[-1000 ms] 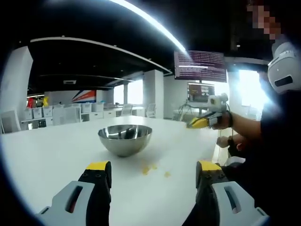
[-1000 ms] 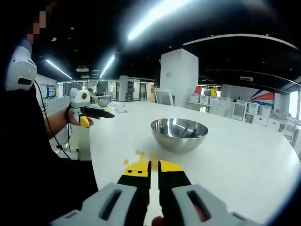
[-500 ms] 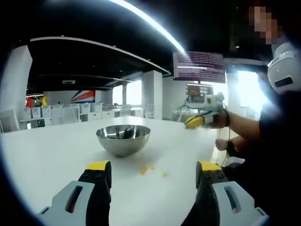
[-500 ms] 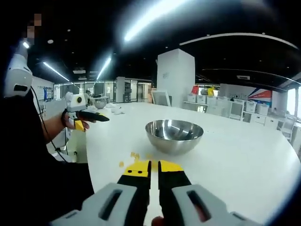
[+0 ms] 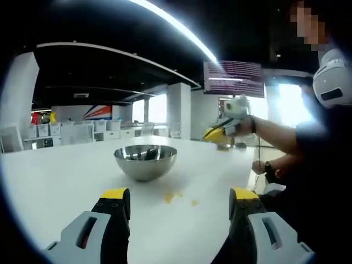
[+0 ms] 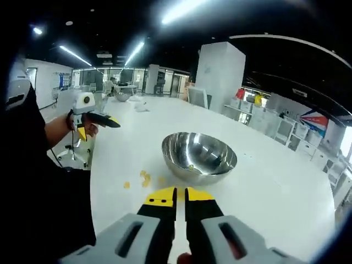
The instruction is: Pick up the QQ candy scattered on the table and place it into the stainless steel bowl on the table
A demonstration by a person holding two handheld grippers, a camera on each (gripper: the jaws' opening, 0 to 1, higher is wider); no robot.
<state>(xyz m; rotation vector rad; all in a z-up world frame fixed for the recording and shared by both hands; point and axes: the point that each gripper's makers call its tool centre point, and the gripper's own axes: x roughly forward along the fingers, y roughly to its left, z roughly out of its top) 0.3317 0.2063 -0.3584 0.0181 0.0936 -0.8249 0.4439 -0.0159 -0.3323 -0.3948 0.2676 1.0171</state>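
In the left gripper view, the left gripper (image 5: 179,199) stood with its two jaws wide apart and empty above the white table (image 5: 49,181). One stainless steel bowl (image 5: 146,161) sat at 12 o'clock, with three QQ candy pieces (image 5: 175,195) scattered between bowl and jaws. The right gripper (image 5: 218,132) hung at 2 o'clock; I could not tell its state here.

In the right gripper view, the right gripper's jaws met, holding nothing visible. The bowl lay ahead at 12 o'clock, three candies at 11 o'clock beside it, and the left gripper at 10 o'clock.
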